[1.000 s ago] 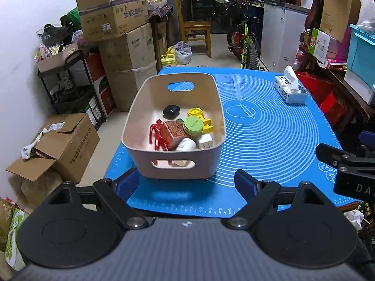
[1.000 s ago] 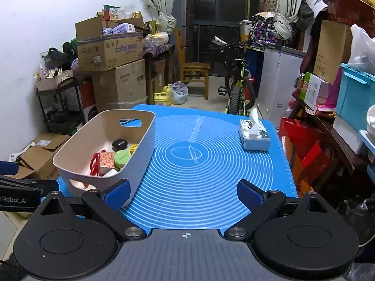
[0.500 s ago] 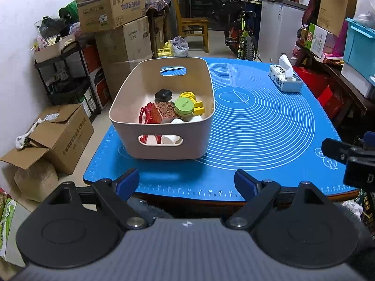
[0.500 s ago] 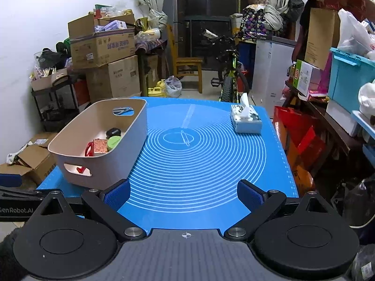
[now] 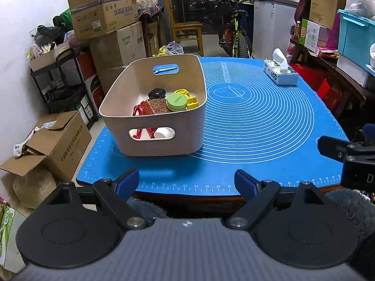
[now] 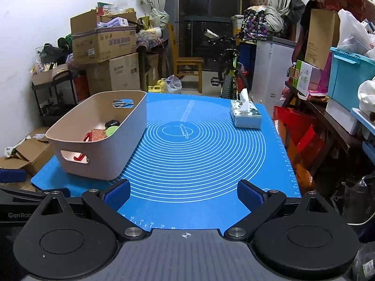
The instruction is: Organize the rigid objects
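Room: stacked cardboard boxes (image 6: 103, 44), bicycle (image 6: 230, 77) | worktop: blue mat (image 6: 211, 154) | beige bin (image 5: 152, 107) on mat's left, holding small toys | tissue box (image 6: 245, 114) far right | left gripper (image 5: 187, 182), right gripper (image 6: 184, 194): jaws wide, empty

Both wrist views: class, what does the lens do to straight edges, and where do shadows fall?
Left wrist view: fisheye bows the blue mat's near edge, and the beige bin casts a soft shadow toward the camera. Right wrist view: walls curve at the sides, corners go dark, yet the tissue box stays sharp.
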Action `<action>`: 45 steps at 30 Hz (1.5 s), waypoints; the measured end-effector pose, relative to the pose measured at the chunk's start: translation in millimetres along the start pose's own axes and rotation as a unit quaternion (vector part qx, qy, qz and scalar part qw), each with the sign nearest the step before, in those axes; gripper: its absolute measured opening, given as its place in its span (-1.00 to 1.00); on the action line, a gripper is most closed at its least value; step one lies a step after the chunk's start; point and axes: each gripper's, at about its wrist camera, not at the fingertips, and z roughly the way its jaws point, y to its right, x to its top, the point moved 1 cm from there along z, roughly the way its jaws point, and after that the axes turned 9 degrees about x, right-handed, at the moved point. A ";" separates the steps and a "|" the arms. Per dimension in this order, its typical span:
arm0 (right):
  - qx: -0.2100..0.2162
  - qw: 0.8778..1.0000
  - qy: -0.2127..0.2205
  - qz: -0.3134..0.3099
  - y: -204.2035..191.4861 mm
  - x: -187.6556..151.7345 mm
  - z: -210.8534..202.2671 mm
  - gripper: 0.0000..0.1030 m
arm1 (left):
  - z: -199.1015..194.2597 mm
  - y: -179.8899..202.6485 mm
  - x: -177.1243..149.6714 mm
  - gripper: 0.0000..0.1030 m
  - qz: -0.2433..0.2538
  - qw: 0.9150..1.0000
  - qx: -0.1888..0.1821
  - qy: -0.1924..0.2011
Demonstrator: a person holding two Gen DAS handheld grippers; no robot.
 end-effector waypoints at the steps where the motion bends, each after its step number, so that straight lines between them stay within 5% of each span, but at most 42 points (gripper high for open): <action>1: -0.001 1.000 0.000 0.001 -0.2 -0.4 0.8 0.89 | 0.4 0.4 -0.9 0.71 -0.001 1.000 -0.002 0.002; 45: -0.004 1.000 0.004 0.006 1.1 -13.8 5.6 0.89 | 6.9 4.1 -7.7 0.71 -0.008 0.999 -0.031 0.007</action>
